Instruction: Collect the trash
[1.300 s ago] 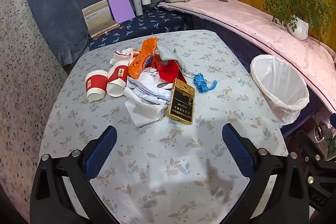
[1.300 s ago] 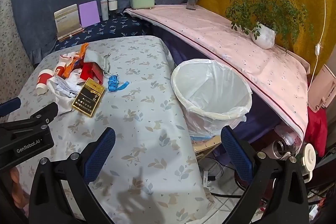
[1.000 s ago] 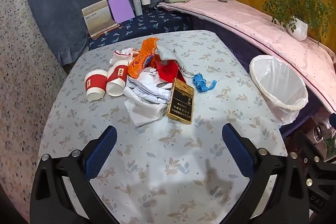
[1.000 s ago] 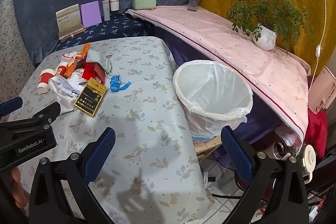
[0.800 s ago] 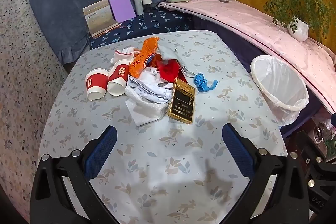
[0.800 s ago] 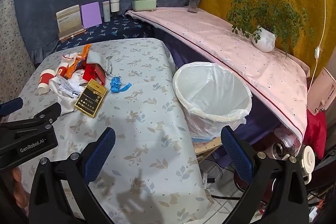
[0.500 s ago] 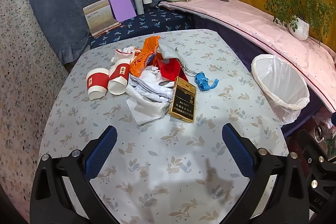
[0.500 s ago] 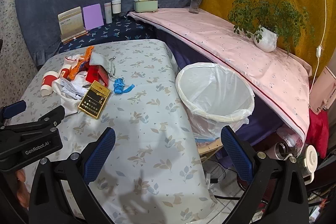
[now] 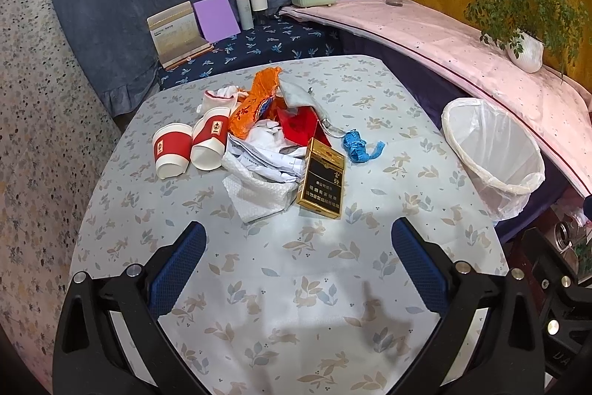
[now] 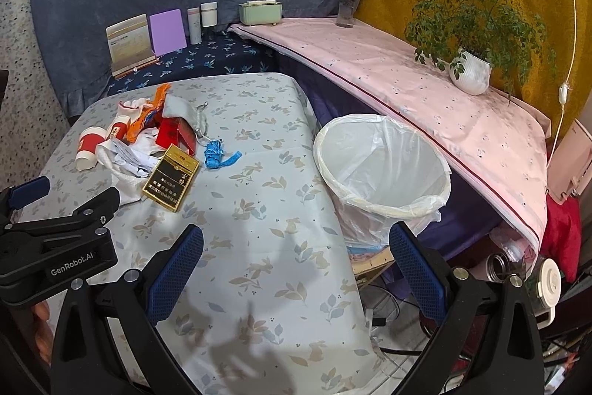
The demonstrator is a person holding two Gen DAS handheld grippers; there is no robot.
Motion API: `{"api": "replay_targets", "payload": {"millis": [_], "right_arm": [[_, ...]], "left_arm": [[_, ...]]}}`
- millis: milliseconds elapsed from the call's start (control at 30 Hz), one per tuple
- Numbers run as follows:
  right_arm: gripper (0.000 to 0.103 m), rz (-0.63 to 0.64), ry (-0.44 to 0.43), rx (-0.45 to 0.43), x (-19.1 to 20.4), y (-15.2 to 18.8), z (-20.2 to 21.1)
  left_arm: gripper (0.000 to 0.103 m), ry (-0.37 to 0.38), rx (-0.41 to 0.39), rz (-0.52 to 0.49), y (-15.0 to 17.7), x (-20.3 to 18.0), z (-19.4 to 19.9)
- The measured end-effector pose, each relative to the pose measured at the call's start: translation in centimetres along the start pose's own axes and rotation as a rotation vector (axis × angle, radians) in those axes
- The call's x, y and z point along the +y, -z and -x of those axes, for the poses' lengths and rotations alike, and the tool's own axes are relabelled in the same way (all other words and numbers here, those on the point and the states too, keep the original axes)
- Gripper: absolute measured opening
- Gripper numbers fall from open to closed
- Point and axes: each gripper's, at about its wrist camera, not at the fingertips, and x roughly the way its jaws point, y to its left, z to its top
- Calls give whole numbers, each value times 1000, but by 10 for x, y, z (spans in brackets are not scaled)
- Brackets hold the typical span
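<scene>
Holding both claws wide open over the table, we had nothing in either one yet. Our left gripper and our right gripper were both empty, with their blue pads far apart.

All the trash sat in one messy pile on the far side of the table. We saw two red paper cups lying on their sides, an orange wrapper, a red packet, crumpled white paper, a gold box and a little blue tape. None of it was in the bin yet. The bin stood beside the table's right edge, lined with a clear bag.

We thought a few things could go wrong. The pieces lay on top of each other, so pulling one could drag others off the table. The cups were round and could roll away. The thin paper could slip out of a claw. The bin was lower than the table, so a bad drop could miss it.
</scene>
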Motion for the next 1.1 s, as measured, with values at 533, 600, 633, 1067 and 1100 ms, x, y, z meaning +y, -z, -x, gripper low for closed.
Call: {"api": "replay_targets", "payload": {"millis": [533, 600, 633, 1067, 1100], "right_arm": [[96, 0, 6, -8, 0, 0, 2], [96, 1, 6, -9, 0, 0, 2], [96, 0, 7, -9, 0, 0, 2], [96, -4, 8, -13, -2, 1, 3], [96, -4, 7, -15, -2, 0, 3]], "left_arm": [[96, 17, 8, 8, 3, 1, 0], [96, 18, 10, 7, 2, 2, 0], [96, 20, 8, 7, 2, 2, 0], [96, 16, 1, -7, 5, -2, 3], [96, 14, 0, -8, 5, -3, 3]]}}
